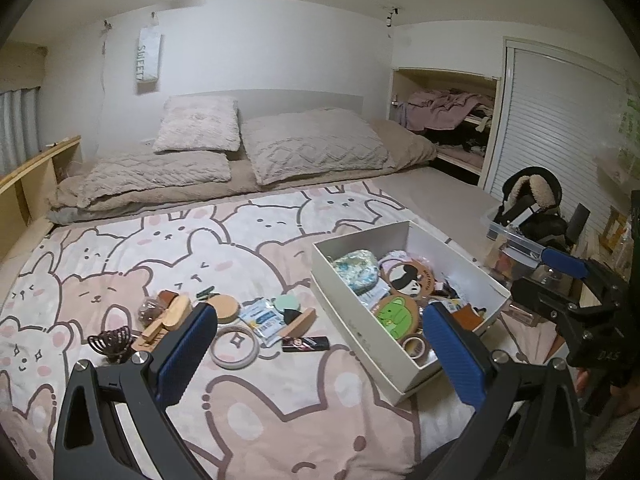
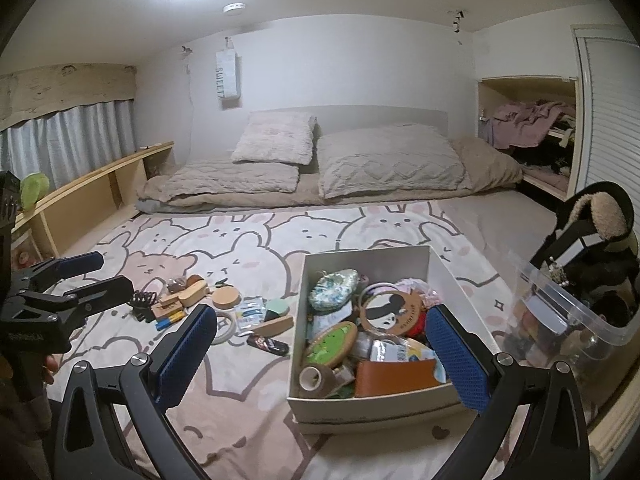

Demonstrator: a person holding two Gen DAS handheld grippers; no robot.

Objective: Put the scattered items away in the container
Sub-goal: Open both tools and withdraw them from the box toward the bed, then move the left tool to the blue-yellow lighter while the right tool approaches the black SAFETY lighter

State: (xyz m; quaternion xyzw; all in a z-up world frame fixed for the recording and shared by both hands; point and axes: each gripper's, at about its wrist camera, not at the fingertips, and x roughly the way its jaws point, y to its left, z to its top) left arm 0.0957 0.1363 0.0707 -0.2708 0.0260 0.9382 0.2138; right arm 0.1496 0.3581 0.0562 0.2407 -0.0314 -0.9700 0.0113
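Setting: a bedroom is showing a bed (image 1: 120,360) under a bunny-print cover, pillows piled at the far end.

Left gripper (image 1: 320,354): it is hovering low over the cover with jaws spread wide and nothing between them; in the right wrist view it is showing at the left edge (image 2: 102,274), also parted.

Right gripper (image 2: 320,354): it is hanging above the near end of the box, jaws wide and empty.

Scattered items: a loose cluster is lying on the cover left of the box, a white ring (image 1: 235,346), a black packet (image 1: 306,344), a cork disc (image 1: 224,307), a dark claw clip (image 1: 112,342) and wooden pieces.

Key relation: the cluster is sitting straight ahead of the left gripper and nearer to it; the packet's long axis is running left to right.

Container: a white box (image 2: 368,404) is already holding a brown wallet (image 2: 396,376), a tape roll (image 2: 314,376), a green-faced round piece (image 2: 330,340) and more.

Beside it: a clear plastic bin (image 2: 592,320) is standing to the right.
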